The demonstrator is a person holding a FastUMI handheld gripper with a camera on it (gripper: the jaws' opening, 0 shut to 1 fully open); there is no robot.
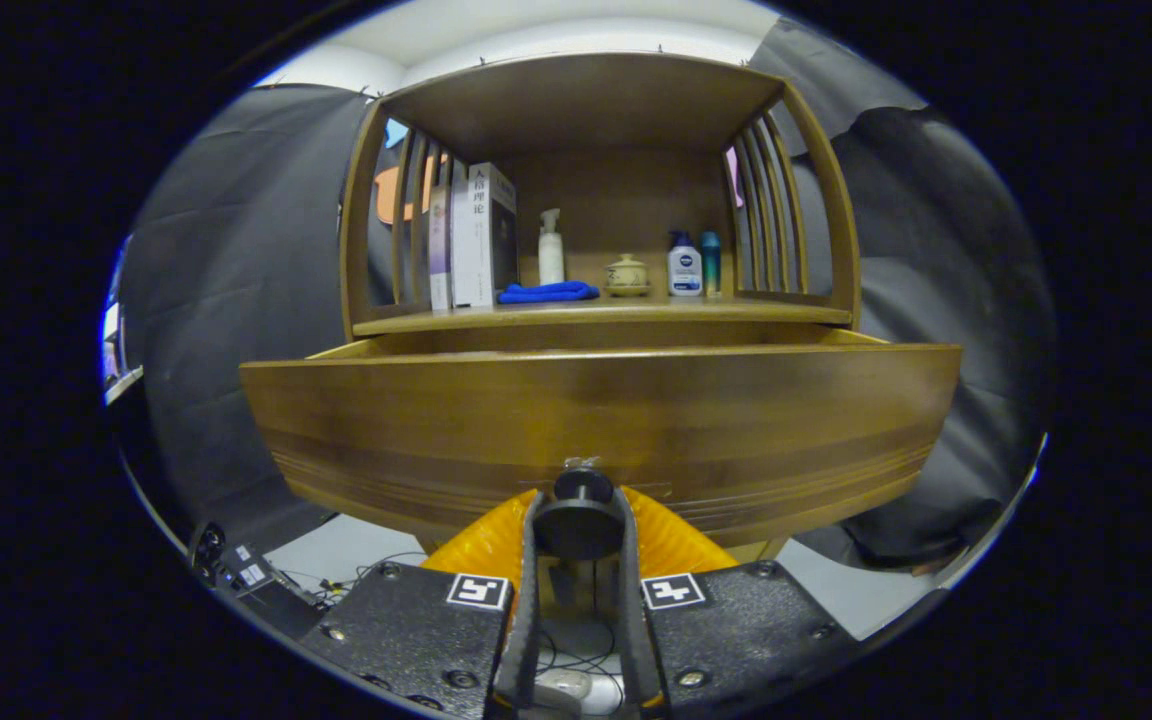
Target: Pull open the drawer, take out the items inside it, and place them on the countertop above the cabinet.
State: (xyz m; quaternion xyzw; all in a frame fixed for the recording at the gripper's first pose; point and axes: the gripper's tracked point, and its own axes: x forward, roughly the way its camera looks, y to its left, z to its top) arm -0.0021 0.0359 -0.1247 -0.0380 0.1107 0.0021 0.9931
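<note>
The gripper (578, 525) is clamped on the round black knob (581, 487) of the drawer (596, 420), both fingers (528, 560) pressing its sides, so the knob sits between the fingertips and the wooden drawer front spreads just beyond them. The drawer stands pulled out from the cabinet (its contents are hidden behind the front), below the countertop (496, 318) holding books (471, 237), a blue cloth (548, 292) and bottles (684, 265).
</note>
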